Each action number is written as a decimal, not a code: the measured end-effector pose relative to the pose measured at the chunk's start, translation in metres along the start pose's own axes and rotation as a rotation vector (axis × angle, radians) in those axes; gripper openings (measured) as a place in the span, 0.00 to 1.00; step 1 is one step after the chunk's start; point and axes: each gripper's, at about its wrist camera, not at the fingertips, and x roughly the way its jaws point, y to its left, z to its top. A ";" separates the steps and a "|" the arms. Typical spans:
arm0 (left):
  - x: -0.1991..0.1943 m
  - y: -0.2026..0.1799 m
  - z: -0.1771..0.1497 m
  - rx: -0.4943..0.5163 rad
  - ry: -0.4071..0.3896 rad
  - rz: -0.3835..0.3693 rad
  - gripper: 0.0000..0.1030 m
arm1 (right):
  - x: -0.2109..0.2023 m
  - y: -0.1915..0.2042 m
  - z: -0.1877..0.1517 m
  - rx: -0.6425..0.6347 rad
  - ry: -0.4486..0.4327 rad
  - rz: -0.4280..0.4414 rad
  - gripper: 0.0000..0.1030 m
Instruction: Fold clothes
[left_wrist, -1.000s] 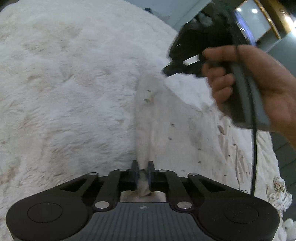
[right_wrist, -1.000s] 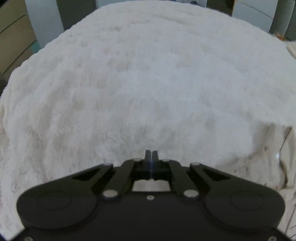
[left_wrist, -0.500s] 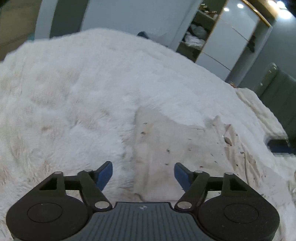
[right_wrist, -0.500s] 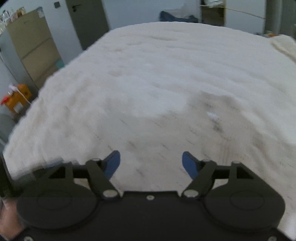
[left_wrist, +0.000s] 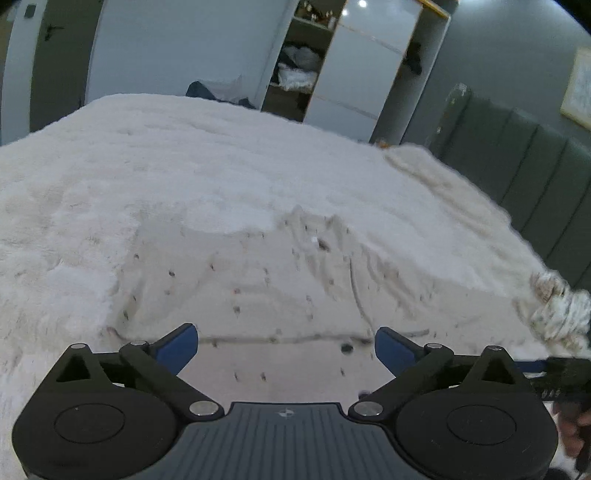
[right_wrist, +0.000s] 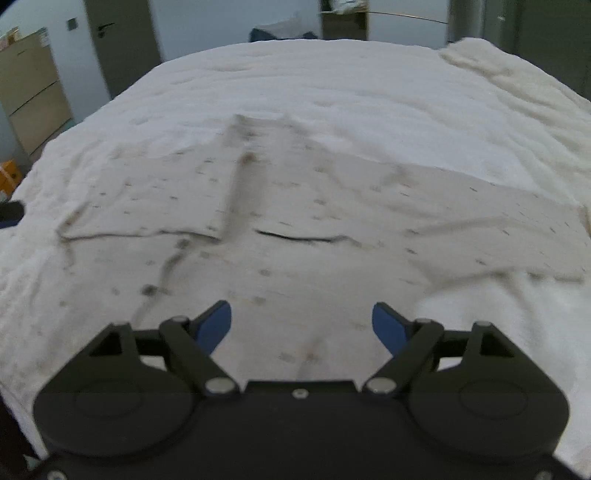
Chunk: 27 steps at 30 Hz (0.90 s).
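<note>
One pale cream speckled cotton garment (right_wrist: 295, 229) lies spread flat w/ a side flap already turned in on the fluffy white bedspread (right_wrist: 332, 81), both left gripper (left_wrist: 284, 347) & right gripper (right_wrist: 301, 325) spread wide w/ nothing between them, the left's jaws having just been opening, so it's between folds; next likely needs fresh pinches on an edge.

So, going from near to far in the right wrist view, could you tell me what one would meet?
Right gripper → speckled garment → white fluffy blanket → dark door.
</note>
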 end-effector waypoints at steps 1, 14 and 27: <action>0.000 -0.008 -0.006 0.015 0.013 0.017 0.99 | 0.000 -0.008 -0.004 0.016 -0.007 0.007 0.79; 0.027 -0.069 -0.054 -0.172 0.162 -0.004 0.99 | -0.008 -0.220 -0.039 0.368 -0.140 -0.117 0.76; 0.060 -0.124 -0.040 -0.125 0.206 -0.099 0.99 | 0.082 -0.359 -0.010 0.895 -0.179 -0.064 0.76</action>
